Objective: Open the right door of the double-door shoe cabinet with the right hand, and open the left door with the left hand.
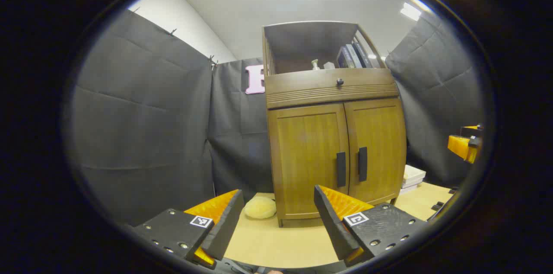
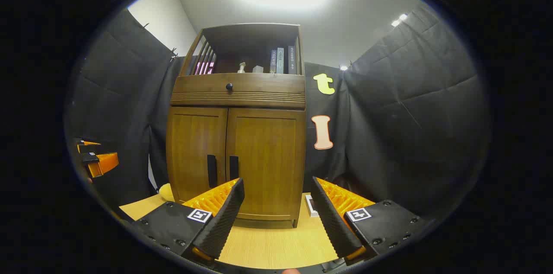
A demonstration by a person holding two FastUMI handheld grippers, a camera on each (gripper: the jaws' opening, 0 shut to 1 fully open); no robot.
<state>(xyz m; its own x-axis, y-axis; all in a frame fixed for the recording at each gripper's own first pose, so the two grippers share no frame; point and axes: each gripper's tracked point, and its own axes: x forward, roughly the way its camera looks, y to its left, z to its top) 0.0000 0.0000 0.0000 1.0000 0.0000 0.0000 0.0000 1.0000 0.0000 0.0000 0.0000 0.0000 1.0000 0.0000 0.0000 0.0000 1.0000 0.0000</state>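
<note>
Both grippers hang released, apart from the shoe cabinet [image 1: 332, 144]: the left gripper [image 1: 276, 218] and the right gripper [image 2: 276, 211] have fingers spread with bare wooden floor [image 1: 276, 243] between them and the doors. Upright and taller than wide, it faces them, left door [image 1: 309, 161] and right door [image 2: 268, 161] closed, dark handles [image 1: 352, 166] side by side at the middle seam. Black cloth walls close in around it.

I hold my left gripper [image 1: 276, 218] out in front of me with its two fingers wide apart and nothing between them. My right gripper [image 2: 276, 213] is the same, fingers spread and holding nothing. From the left gripper view I see my right gripper off at the right side, and both sit at about the same height.
</note>
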